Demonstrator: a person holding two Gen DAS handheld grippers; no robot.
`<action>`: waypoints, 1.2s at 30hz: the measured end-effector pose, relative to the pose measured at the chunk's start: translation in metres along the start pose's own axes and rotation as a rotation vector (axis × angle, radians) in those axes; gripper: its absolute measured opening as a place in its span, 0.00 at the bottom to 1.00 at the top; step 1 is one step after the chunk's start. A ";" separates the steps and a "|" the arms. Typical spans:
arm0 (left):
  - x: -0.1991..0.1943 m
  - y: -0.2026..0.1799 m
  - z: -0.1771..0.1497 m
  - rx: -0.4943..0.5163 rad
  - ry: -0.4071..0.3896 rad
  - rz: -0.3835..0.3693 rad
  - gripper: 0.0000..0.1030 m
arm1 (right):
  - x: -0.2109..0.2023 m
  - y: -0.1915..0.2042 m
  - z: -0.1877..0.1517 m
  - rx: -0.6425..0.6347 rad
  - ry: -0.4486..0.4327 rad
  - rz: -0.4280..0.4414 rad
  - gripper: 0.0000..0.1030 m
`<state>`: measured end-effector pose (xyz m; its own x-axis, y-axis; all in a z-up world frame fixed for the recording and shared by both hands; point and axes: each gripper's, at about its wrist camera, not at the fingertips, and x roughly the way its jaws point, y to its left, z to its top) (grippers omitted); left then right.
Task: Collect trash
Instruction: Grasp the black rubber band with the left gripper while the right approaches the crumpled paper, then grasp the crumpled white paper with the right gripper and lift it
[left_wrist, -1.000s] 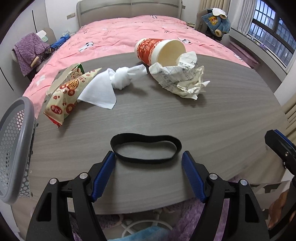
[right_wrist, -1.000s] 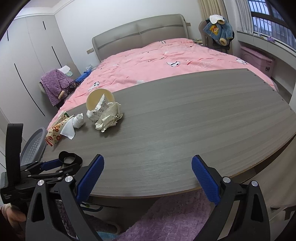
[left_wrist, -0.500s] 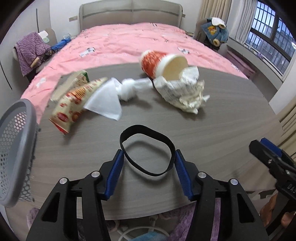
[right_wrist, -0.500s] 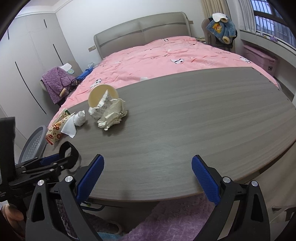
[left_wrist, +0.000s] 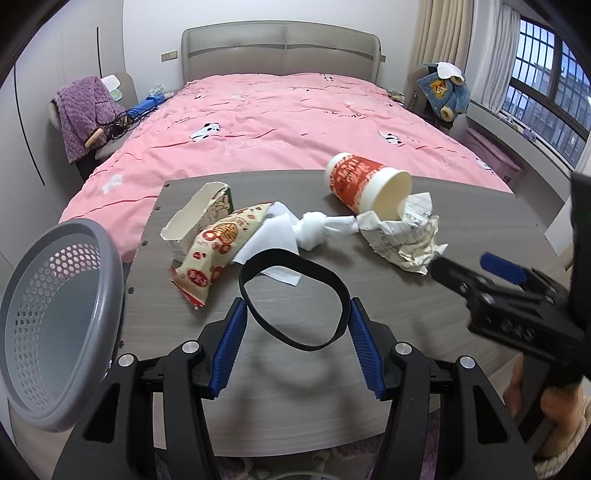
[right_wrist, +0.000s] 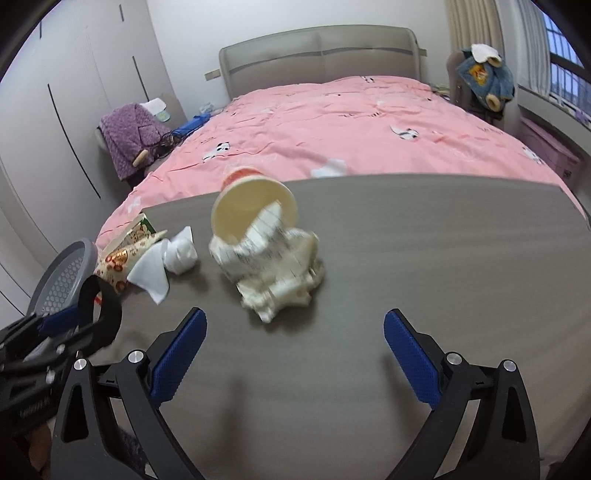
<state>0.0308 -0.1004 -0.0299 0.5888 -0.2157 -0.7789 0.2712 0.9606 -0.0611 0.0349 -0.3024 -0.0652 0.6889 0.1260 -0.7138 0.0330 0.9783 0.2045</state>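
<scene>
My left gripper (left_wrist: 295, 317) is shut on a black elastic band (left_wrist: 334, 280) and holds it lifted above the grey table (left_wrist: 295, 387); it also shows in the right wrist view (right_wrist: 107, 314). Behind it lie a snack wrapper (left_wrist: 218, 247), an open carton (left_wrist: 195, 218), a white tissue (left_wrist: 280, 236), crumpled paper (left_wrist: 402, 236) and a red paper cup (left_wrist: 362, 184) on its side. My right gripper (right_wrist: 295, 339) is open and empty, facing the crumpled paper (right_wrist: 277, 269) and cup (right_wrist: 247, 210).
A grey perforated bin (left_wrist: 55, 317) stands at the table's left edge, also in the right wrist view (right_wrist: 62, 273). A pink bed (left_wrist: 277, 122) lies behind the table. A chair with purple clothes (left_wrist: 85, 114) stands at the left wall.
My left gripper closed on the black band and lifted it off the table. My right gripper moved left and forward toward the crumpled paper and cup.
</scene>
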 end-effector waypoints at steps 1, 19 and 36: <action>-0.001 0.003 -0.001 -0.003 -0.001 0.000 0.53 | 0.004 0.002 0.004 -0.005 0.009 0.003 0.92; -0.002 0.025 0.002 -0.059 0.001 -0.018 0.53 | 0.039 0.024 0.020 -0.073 0.043 -0.047 0.64; -0.018 0.029 0.000 -0.061 -0.038 -0.025 0.53 | -0.021 0.014 -0.006 -0.010 -0.016 -0.019 0.62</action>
<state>0.0286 -0.0688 -0.0178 0.6110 -0.2453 -0.7527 0.2403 0.9634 -0.1189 0.0167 -0.2903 -0.0514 0.6997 0.1046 -0.7068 0.0390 0.9822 0.1840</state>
